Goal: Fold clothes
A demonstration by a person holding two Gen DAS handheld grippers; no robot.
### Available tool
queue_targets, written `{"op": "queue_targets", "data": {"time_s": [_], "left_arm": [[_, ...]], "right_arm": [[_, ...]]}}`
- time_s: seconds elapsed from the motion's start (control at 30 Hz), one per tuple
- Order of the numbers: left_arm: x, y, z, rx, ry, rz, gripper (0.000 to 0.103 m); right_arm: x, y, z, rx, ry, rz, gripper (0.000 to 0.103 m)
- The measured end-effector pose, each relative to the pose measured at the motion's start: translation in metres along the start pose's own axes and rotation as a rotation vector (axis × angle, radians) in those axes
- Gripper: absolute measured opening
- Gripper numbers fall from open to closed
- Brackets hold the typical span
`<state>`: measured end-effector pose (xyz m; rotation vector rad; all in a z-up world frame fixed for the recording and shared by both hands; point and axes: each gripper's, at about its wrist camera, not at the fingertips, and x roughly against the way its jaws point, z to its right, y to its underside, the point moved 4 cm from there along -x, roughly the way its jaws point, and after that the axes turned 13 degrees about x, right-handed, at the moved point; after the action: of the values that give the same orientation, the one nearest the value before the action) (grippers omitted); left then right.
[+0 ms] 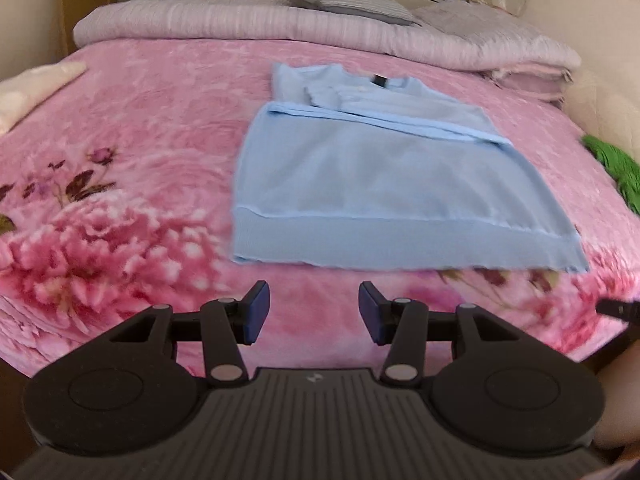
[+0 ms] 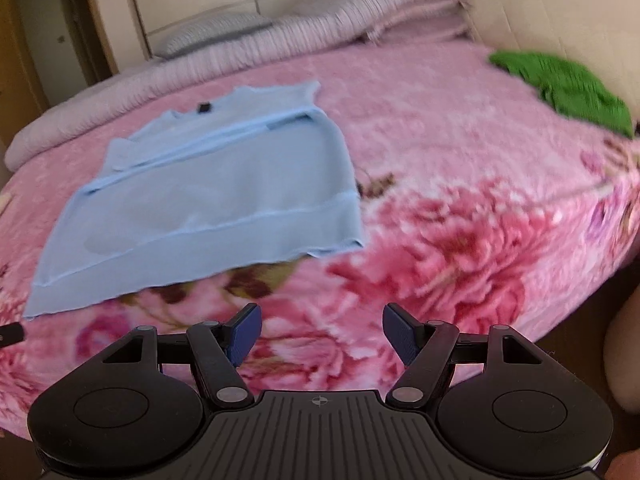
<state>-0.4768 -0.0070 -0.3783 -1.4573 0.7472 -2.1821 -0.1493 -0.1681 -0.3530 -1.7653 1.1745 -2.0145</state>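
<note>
A light blue knit top [image 1: 372, 176] lies flat on the pink floral blanket [image 1: 132, 152], sleeves folded in across the chest, hem nearest me and collar with a black tag at the far end. My left gripper [image 1: 314, 312] hovers open just short of the hem, nothing between its blue pads. In the right wrist view the same blue top [image 2: 208, 200] lies to the left on the blanket [image 2: 460, 200]. My right gripper [image 2: 322, 334] is open and empty over bare blanket, right of the hem's corner.
A green garment [image 2: 564, 84] lies crumpled at the bed's far right edge. A rolled lilac quilt [image 1: 280, 20] and grey pillows [image 1: 340, 0] line the head of the bed. A cream cloth [image 1: 32, 88] sits at the left edge. The bed's front edge drops off close to me.
</note>
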Motion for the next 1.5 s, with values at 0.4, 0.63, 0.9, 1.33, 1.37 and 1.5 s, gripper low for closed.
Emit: {"op": "queue_targets", "data": {"time_s": [0.4,0.63,0.9,1.33,1.37,1.5], "left_arm": [[-0.068,-0.055,-0.063,0.226,0.175,-0.078,0.045],[-0.109,-0.063,-0.083,0.383,0.334,-0.159,0.044],[-0.135,-0.069,-0.093,0.539,0.548,-0.258,0.041],[-0.142,-0.069,-0.096,0.508,0.525,-0.285,0.008],[-0.139,-0.069,-0.096,0.5,0.523,-0.276,0.008],[-0.121,-0.068,-0.095,0.457,0.527,-0.238,0.006]], "right_arm": [[-0.038,-0.034,0.097,-0.316,-0.359,0.118,0.07],[-0.087,-0.055,0.124,-0.426,-0.461,0.041,0.063],[-0.119,-0.07,0.125,-0.487,-0.601,-0.032,0.042],[-0.128,-0.07,0.116,-0.473,-0.591,-0.044,0.011],[-0.125,-0.07,0.116,-0.472,-0.585,-0.038,0.011],[-0.097,-0.075,0.115,-0.439,-0.576,0.022,0.009]]}}
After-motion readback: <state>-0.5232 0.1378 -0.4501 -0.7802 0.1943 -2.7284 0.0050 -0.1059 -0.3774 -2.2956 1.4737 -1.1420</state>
